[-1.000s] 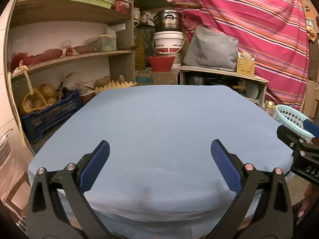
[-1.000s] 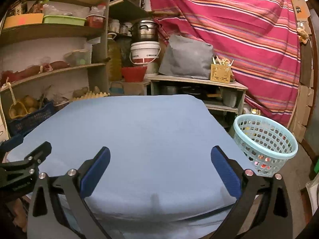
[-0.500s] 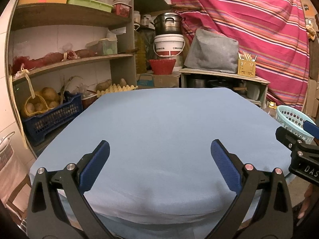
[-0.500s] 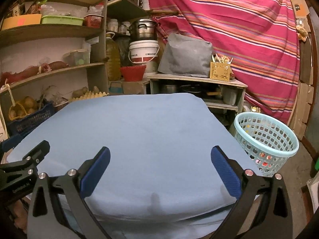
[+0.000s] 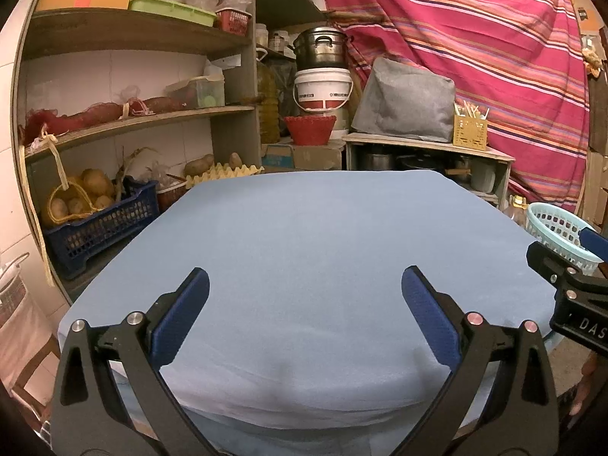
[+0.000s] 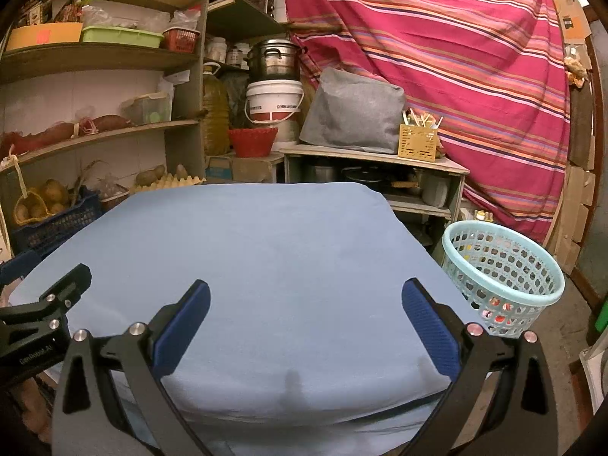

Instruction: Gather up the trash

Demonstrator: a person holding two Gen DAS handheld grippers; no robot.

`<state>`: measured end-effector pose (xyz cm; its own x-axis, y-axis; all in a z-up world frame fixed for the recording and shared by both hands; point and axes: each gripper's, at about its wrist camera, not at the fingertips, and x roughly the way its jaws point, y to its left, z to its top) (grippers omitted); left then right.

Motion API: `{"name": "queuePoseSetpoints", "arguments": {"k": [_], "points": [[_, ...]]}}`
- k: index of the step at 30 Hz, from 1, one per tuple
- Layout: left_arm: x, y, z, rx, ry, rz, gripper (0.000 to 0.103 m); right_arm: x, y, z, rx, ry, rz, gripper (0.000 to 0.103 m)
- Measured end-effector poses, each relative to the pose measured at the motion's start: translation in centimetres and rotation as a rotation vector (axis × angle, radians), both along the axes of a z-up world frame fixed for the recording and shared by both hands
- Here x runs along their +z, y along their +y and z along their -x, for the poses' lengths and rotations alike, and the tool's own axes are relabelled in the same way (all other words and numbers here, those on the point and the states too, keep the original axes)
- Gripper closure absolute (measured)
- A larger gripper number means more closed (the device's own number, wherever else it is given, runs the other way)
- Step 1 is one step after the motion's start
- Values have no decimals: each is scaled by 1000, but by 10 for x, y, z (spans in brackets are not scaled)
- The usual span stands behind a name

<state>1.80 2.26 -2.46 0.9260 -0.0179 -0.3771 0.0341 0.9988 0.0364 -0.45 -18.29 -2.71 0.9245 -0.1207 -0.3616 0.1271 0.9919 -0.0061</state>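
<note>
Left wrist view: my left gripper (image 5: 304, 292) has its fingers wide, holding nothing, over a bare blue worktop (image 5: 323, 228). Right wrist view: my right gripper (image 6: 304, 292) likewise; the basket (image 6: 501, 277) sits right of the fingers, past the worktop edge. No trash visible ahead; reaching risks clipping that edge.

Left wrist view: the basket (image 5: 558, 235) at 3 o'clock is partly covered by the right gripper (image 5: 570, 285), itself cut by the frame edge; basket contents not visible. Right wrist view: coloured scraps show through the basket (image 6: 501, 266) holes at 3 o'clock, unidentifiable. The left gripper (image 6: 41, 311) at 9 o'clock is cropped. Bucket (image 6: 274, 104) lettering unreadable.
</note>
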Motion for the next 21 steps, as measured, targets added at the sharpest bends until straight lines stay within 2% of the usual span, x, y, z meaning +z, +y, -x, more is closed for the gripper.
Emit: {"name": "queuePoseSetpoints", "arguments": {"k": [21], "points": [[-1,2,0,1,-6,-7,5,0,-4,0,-2,1,-2,4]]}}
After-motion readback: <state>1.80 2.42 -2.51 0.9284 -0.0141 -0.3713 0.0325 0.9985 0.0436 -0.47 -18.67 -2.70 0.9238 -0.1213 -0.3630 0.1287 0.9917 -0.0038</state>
